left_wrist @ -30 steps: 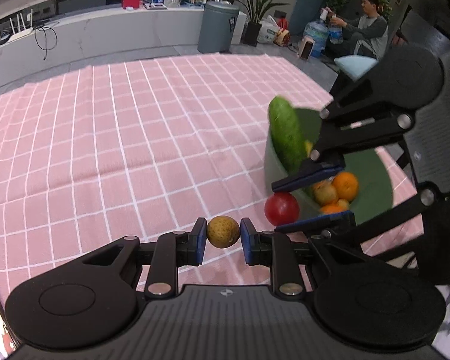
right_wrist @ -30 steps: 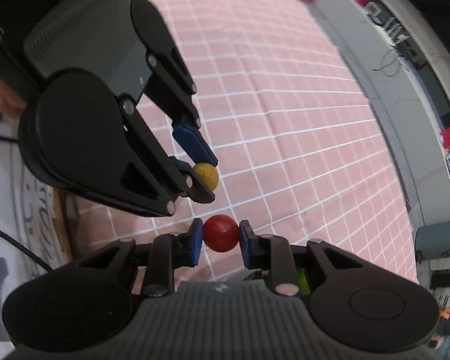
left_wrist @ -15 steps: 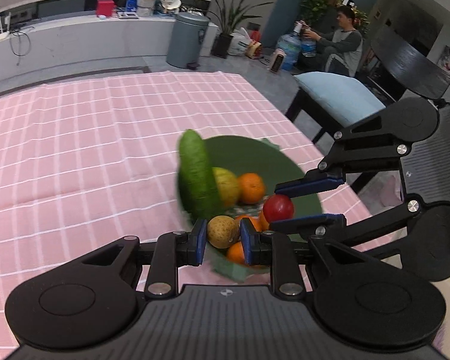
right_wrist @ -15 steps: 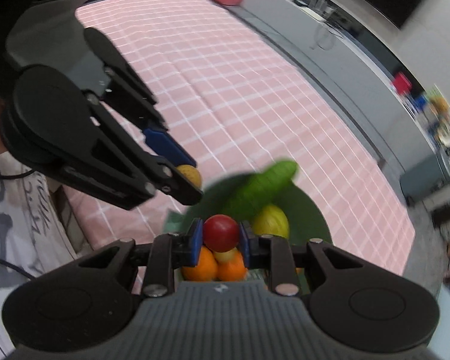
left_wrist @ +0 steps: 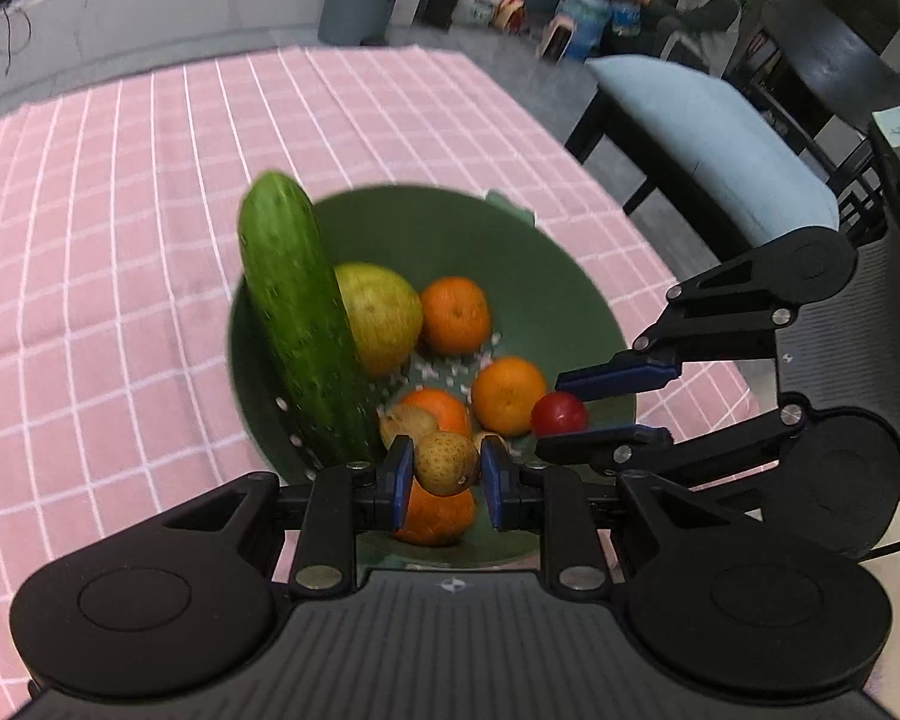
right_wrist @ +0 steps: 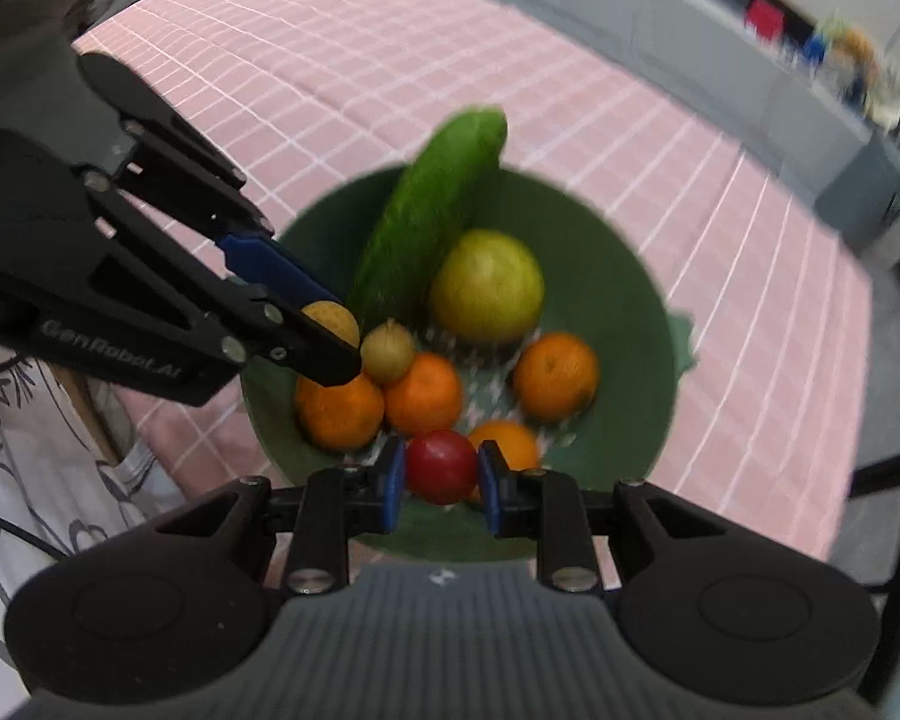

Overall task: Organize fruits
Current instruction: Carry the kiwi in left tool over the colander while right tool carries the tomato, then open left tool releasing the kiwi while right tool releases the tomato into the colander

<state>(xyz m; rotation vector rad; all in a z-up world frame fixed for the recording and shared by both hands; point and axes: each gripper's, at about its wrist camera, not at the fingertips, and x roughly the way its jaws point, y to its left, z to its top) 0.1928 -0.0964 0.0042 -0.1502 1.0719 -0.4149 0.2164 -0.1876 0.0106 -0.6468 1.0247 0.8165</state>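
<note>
A green bowl [left_wrist: 546,276] [right_wrist: 648,330] on the pink checked cloth holds a cucumber [left_wrist: 294,312] [right_wrist: 426,210] leaning on its rim, a yellow-green fruit [left_wrist: 384,312] [right_wrist: 486,285], several oranges [left_wrist: 455,315] [right_wrist: 555,375] and a small brown fruit [right_wrist: 388,351]. My left gripper [left_wrist: 441,474] is shut on a small yellow-brown fruit [left_wrist: 446,462] [right_wrist: 333,321] above the bowl's near side. My right gripper [right_wrist: 441,477] is shut on a red tomato [right_wrist: 441,465] [left_wrist: 559,413], held over the bowl's edge close beside the left gripper.
The pink checked cloth [left_wrist: 120,180] covers the table to the left and behind the bowl. The table edge runs just right of the bowl, with a chair with a light blue cushion [left_wrist: 708,138] beyond it. A person [left_wrist: 696,6] sits far back.
Both grippers have moved with their fruits from over the bare cloth to above the bowl. The bowl now fills the middle of both views.
</note>
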